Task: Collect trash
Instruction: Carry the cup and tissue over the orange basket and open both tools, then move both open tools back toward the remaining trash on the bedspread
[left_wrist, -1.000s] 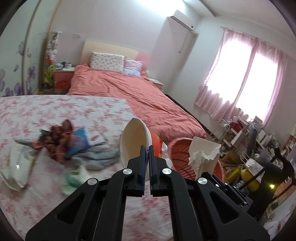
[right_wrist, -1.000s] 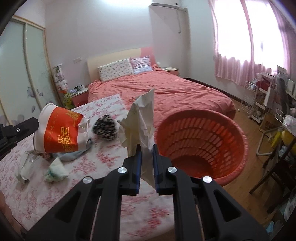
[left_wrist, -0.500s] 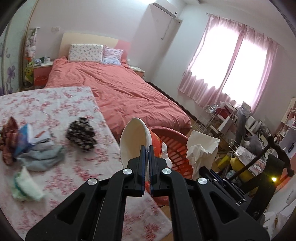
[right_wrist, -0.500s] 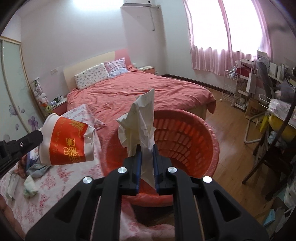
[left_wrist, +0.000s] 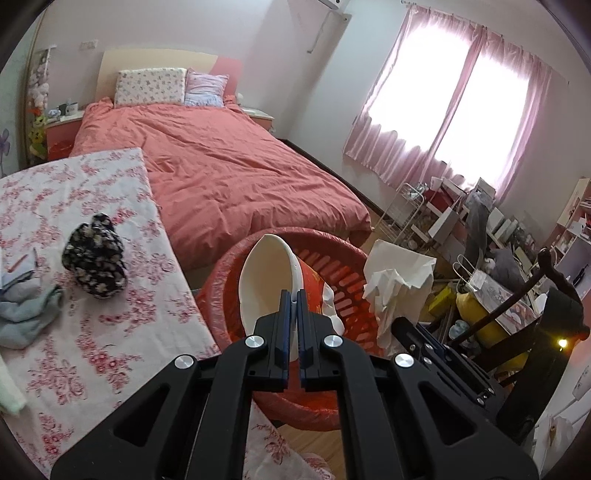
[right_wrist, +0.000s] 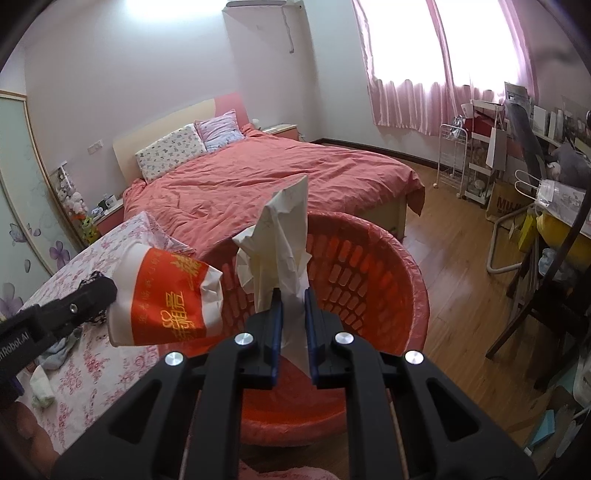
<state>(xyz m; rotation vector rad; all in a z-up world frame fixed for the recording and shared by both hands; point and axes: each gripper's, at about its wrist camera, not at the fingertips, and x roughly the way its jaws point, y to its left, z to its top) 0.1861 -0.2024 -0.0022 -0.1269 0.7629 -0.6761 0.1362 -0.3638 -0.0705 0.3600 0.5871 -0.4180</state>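
left gripper clenched on crushed red-and-white paper cup, right gripper clenched on crumpled white tissue; best release both only once squarely above round red plastic basket.

Left gripper: angling downward, jaws pinching tight on the rim of a paper cup, fingers nearly meeting. Right gripper: lying to the right of the left one, angling downward likewise, jaws clamping a crumpled tissue with a narrow gap between the pads.
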